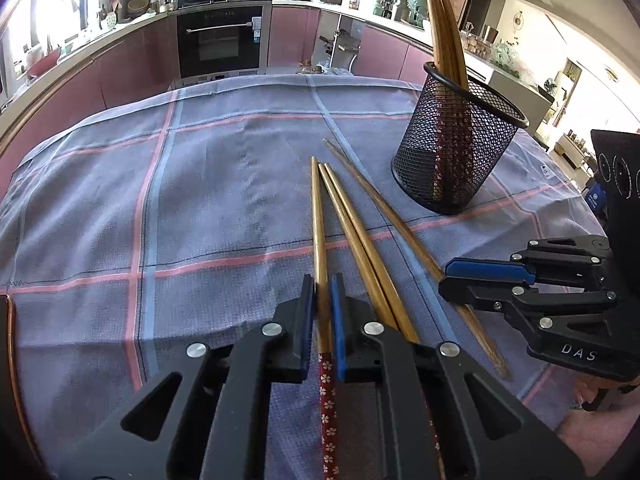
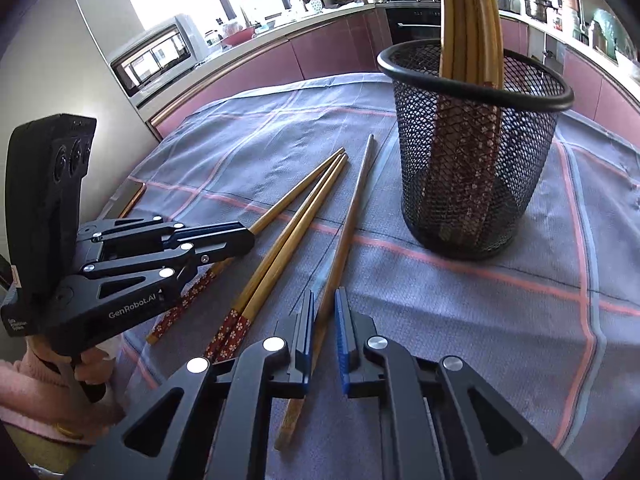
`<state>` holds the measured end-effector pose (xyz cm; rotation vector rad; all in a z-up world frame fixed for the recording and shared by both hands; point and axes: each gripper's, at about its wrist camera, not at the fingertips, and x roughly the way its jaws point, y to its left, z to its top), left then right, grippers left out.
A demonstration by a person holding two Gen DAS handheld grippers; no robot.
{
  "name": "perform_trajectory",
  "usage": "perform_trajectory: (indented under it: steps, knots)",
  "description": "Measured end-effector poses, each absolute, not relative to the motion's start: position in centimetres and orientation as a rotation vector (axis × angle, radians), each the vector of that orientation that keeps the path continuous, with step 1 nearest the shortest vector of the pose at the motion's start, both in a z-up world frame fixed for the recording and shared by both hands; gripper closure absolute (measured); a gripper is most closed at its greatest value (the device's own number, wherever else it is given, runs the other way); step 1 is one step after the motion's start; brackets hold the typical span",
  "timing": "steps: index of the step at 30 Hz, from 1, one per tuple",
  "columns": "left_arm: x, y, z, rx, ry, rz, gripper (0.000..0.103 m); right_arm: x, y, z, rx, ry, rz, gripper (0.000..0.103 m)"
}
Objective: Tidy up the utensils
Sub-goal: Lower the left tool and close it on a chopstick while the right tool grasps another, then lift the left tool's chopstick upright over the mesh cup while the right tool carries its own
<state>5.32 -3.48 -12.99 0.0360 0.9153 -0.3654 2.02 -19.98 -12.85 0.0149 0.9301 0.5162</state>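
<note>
The left claw [image 1: 322,308] was pinching one wooden chopstick [image 1: 319,216] between its blue ribbed pads, just above the stick's red, white-flowered handle end. The stick lay flat on the desk's cloth [image 1: 200,200], a thin woven sheet in grey-violet crossed by pink and pale blue stripes.

Just beside it a pair [image 1: 356,232] of the same tapered sticks lay close together, their red floral ends showing in the right view. A fourth, plainer stick [image 2: 344,232], darker and worn at its butt, ran between the right claw's [image 2: 324,320] pads. That claw was nearly pressed together; from its own view a slight gap seemed to remain on one side, so whether it truly gripped was hard to tell, though from the left view it looked closed on the stick.

The cup [image 2: 476,152], a round black wire-mesh holder with a solid rolled rim, stood upright on the cloth beyond the loose sticks, well apart from both claws. Several more chopsticks [image 2: 472,20] stood in it, tips up, floral ends down.

White lettering read "GenRobot.AI" on the left tool and "DAS" on the right.
</note>
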Motion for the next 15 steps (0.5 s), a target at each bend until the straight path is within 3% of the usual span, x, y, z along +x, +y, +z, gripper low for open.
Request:
perform_trajectory:
  steps: [2, 4, 5, 11, 15]
  knots:
    - [5.7, -3.6, -12.9, 0.053, 0.908, -0.356, 0.093, 2.6, -19.6, -12.7, 0.001, 0.919, 0.504, 0.087]
    - [6.4, -3.9, -13.0, 0.064, 0.913, -0.359, 0.09, 3.1, -19.1, -12.8, -0.025, 0.907, 0.482, 0.075]
    - [6.7, -4.1, -13.0, 0.071, 0.914, -0.357, 0.09, 3.5, -18.9, -12.9, -0.032, 0.904, 0.472, 0.074]
    - [7.9, -4.9, -13.2, 0.111, 0.913, -0.353, 0.09, 4.6, -18.3, -13.2, -0.053, 0.879, 0.451, 0.075]
    - [8.5, -5.4, -13.2, 0.111, 0.912, -0.348, 0.09, 4.9, -17.9, -13.2, -0.073, 0.864, 0.425, 0.087]
